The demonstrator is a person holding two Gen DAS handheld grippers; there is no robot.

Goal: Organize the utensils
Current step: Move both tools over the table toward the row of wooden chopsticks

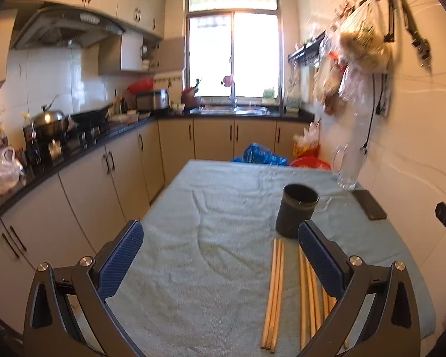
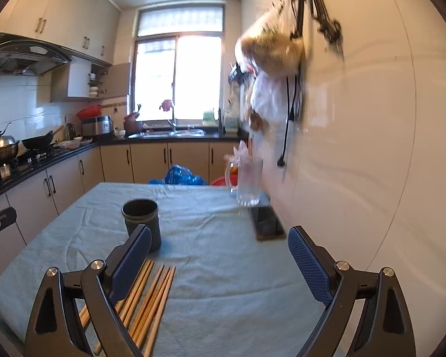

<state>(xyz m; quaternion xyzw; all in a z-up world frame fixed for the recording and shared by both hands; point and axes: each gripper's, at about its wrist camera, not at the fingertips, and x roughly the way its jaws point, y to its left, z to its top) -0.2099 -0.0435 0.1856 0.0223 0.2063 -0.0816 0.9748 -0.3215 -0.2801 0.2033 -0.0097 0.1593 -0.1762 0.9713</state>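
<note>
Several wooden chopsticks (image 1: 275,291) lie in loose bundles on the blue-grey tablecloth (image 1: 211,238), pointing toward a dark cylindrical cup (image 1: 297,209) that stands upright and looks empty. My left gripper (image 1: 220,244) hovers open above the cloth; its right finger covers part of one bundle. In the right wrist view the same chopsticks (image 2: 151,300) lie at lower left, the cup (image 2: 142,220) just beyond them. My right gripper (image 2: 220,255) is open with nothing between its fingers, its left finger over the chopsticks' near side.
A clear glass mug (image 2: 248,178) and a dark phone (image 2: 267,223) sit by the white wall (image 2: 371,148). Bags hang from wall hooks (image 2: 270,59). Kitchen counter and cabinets (image 1: 83,172) run along the left. A blue bag (image 1: 261,154) lies beyond the table's far edge.
</note>
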